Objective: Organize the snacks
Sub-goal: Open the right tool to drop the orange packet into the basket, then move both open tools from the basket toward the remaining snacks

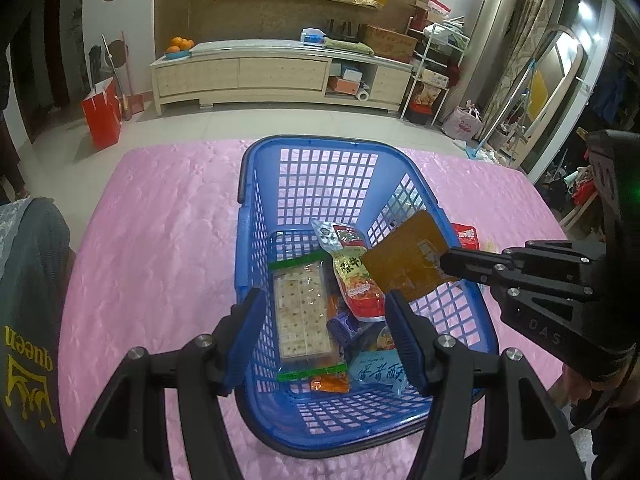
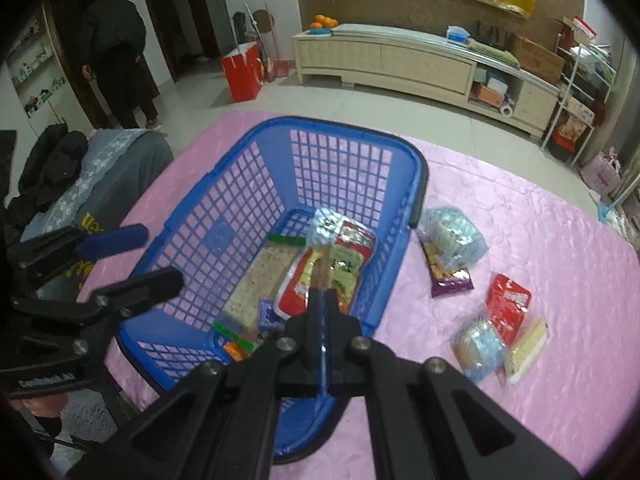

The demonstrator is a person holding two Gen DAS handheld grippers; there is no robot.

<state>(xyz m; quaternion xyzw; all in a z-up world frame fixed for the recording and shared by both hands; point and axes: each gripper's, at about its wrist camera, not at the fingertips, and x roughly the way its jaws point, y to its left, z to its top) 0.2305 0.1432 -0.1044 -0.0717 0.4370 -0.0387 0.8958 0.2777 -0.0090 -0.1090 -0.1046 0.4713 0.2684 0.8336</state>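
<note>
A blue plastic basket (image 1: 248,184) (image 2: 224,148) stands on the pink tablecloth. In it lie a clear cracker pack (image 1: 304,312) (image 2: 256,276), a red and green packet (image 1: 352,276) (image 2: 348,248) and several smaller packets. My right gripper (image 1: 446,262) (image 2: 320,292) is shut on the corner of a flat brown packet (image 1: 404,264) (image 2: 320,272) and holds it over the basket's right side. My left gripper (image 1: 324,300) (image 2: 136,260) hangs open above the basket's near end with nothing between its fingers.
To the right of the basket, loose snacks lie on the cloth: a purple packet (image 2: 450,280), a clear bag (image 2: 452,240), a red packet (image 2: 508,304) (image 1: 466,236), a bluish bag (image 2: 478,344) and a yellow wafer pack (image 2: 526,346). A grey garment (image 1: 28,280) lies at the left. A person (image 2: 116,52) stands by the far doorway.
</note>
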